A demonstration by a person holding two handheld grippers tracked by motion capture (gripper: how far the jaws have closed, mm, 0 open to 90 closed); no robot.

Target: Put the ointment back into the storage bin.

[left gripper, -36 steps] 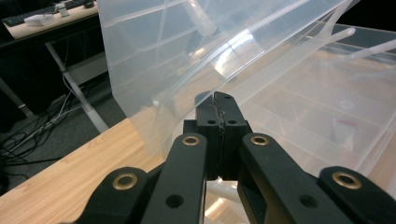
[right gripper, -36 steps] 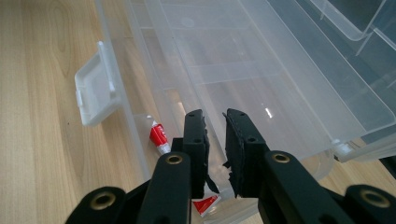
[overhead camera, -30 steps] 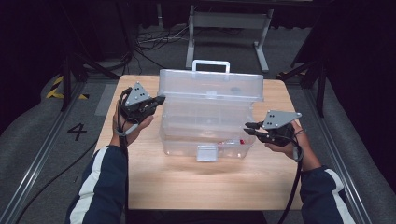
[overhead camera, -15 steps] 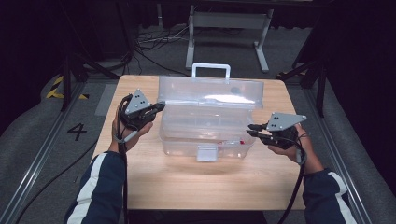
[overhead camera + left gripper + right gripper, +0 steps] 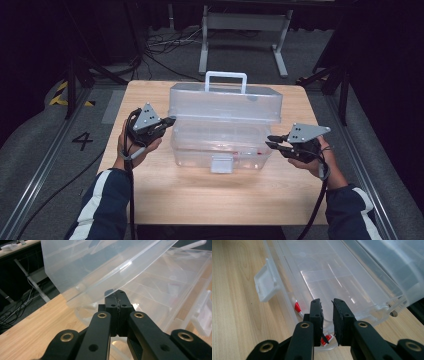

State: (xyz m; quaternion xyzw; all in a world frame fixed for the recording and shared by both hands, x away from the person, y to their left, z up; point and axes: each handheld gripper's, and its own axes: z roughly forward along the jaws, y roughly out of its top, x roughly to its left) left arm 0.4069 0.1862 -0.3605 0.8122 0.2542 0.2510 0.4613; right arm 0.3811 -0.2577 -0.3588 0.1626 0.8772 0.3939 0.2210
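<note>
- A clear plastic box (image 5: 220, 145) is seen standing in the middle of the wooden table (image 5: 200, 195), its latch tab (image 5: 221, 163) turned toward the person.
- The box's lid (image 5: 225, 102) is held raised and tilted back, with the white handle (image 5: 226, 77) standing up at the far edge.
- The left gripper (image 5: 170, 120) is placed at the box's left end, just under the lid's edge; in the left gripper view its jaws are pressed together, nothing between them, with the tips (image 5: 117, 293) right at the lid's rim (image 5: 105, 282).
- The right gripper (image 5: 272, 141) is held at the box's right end, level with the base's rim.
- In the right gripper view a narrow gap is kept between the jaws, and the base's corner rim (image 5: 329, 323) is seen in that gap; whether the pads press on it cannot be told.
- Small red-and-white items (image 5: 297, 307) are seen lying inside the base near the front wall.
</note>
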